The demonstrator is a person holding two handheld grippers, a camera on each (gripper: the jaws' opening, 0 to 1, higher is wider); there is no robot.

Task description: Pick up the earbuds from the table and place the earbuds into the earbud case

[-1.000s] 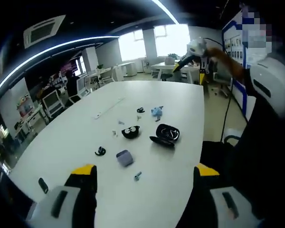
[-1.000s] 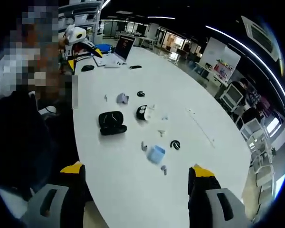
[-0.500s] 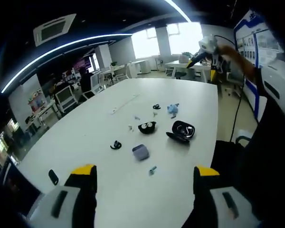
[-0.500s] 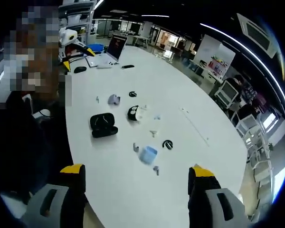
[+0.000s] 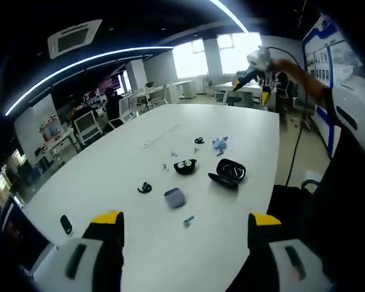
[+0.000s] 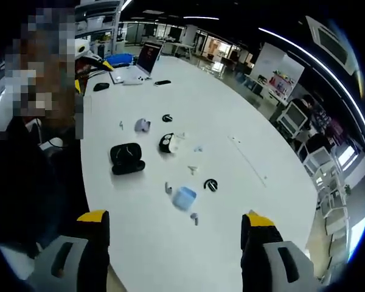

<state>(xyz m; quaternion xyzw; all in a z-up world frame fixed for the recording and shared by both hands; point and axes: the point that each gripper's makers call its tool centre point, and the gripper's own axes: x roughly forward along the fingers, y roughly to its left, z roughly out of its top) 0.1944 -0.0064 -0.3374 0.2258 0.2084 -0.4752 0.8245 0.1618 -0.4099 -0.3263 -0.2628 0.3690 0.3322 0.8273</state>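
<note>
An open black earbud case lies on the white table, right of a round black case with two white earbuds in it. Loose earbuds lie around: a black one, another black one, a small bluish one. My left gripper hovers open and empty well short of them. In the right gripper view the open black case, the round case and a black earbud lie ahead of my open, empty right gripper.
A lavender closed case and a light blue case also lie on the table. A laptop, a mouse and a phone sit at the far end. The person's dark-clothed body stands along the table's edge.
Both views have shifted a little with the hands. The things on the table lie as before, and both grippers stay open and empty.
</note>
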